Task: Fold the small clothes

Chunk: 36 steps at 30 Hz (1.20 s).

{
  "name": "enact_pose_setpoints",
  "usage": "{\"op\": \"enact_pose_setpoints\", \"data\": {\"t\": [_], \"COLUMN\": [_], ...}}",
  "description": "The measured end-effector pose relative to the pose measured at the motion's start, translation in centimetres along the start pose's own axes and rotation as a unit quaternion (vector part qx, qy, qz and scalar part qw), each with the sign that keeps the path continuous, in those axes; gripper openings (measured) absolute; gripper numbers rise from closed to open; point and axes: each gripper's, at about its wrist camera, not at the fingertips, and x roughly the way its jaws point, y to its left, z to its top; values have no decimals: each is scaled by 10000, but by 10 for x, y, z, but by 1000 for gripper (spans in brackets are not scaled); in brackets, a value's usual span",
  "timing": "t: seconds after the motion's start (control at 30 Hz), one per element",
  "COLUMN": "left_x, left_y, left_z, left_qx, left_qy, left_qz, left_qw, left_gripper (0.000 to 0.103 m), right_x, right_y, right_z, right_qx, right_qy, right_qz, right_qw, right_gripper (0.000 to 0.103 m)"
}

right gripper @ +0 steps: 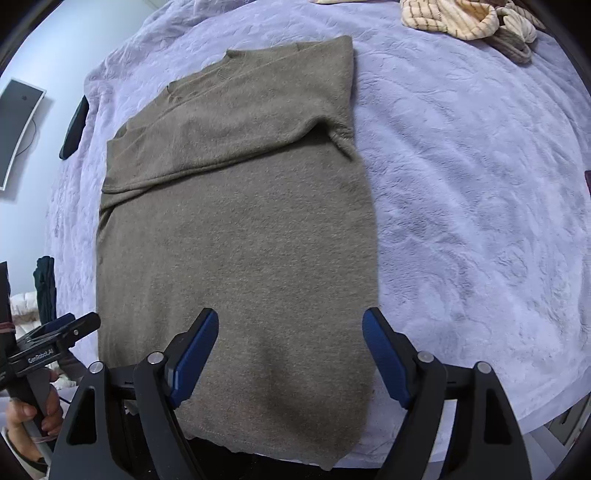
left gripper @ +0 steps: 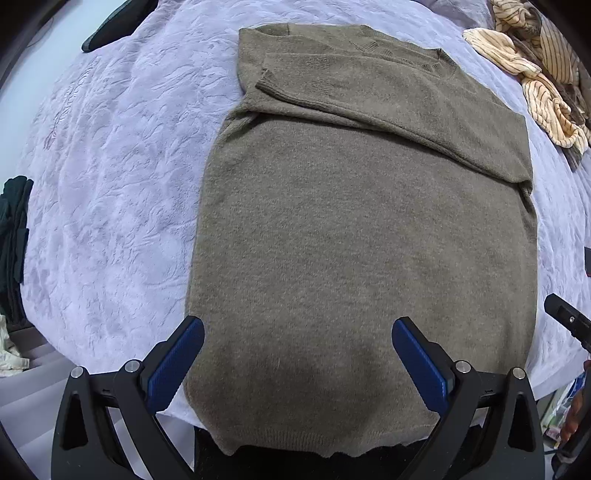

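An olive-brown knit sweater [left gripper: 351,229] lies flat on the lavender bedspread [left gripper: 110,184], neck at the far end and hem hanging slightly over the near bed edge. Both sleeves are folded across its chest. My left gripper [left gripper: 297,325] hovers open above the hem's left half, with nothing between its blue pads [left gripper: 177,362]. In the right wrist view the sweater [right gripper: 236,240] fills the middle. My right gripper [right gripper: 291,314] stands open over the hem's right half, empty. A person's hand [right gripper: 33,417] at the lower left holds the other tool's handle.
A heap of cream striped clothes [left gripper: 535,74] lies at the far right of the bed, seen also as the striped heap [right gripper: 461,18]. Dark green folded clothes [left gripper: 14,236] sit off the left edge. A black object [right gripper: 75,129] lies at the far left.
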Motion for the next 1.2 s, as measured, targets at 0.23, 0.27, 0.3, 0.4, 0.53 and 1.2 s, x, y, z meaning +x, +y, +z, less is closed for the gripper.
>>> {"op": "enact_pose_setpoints", "data": {"t": [0.23, 0.27, 0.3, 0.4, 0.53, 1.2], "left_x": [-1, -2, -4, -8, 1, 27], "left_y": [7, 10, 17, 26, 25, 100], "left_z": [-8, -10, -11, -6, 7, -52], "left_qx": [369, 421, 463, 589, 694, 1023], "left_qy": [-187, -227, -259, -285, -277, 322], "left_qz": [209, 197, 184, 139, 101, -1662], "left_qw": [9989, 9987, 9984, 9978, 9972, 9802], "left_gripper": [102, 102, 102, 102, 102, 102], "right_x": [-3, -3, -4, -4, -3, 15], "right_y": [2, 4, 5, 9, 15, -32], "right_z": [-16, -19, -23, -35, -56, -146], "right_qx": [222, 256, 300, 404, 551, 1528], "right_qy": [-36, -39, -33, -43, -27, 197], "right_qz": [11, -20, -37, -107, -175, -153], "right_qw": [9997, 9997, 9995, 9991, 9983, 9879], "right_gripper": [91, 91, 91, 91, 91, 91]}}
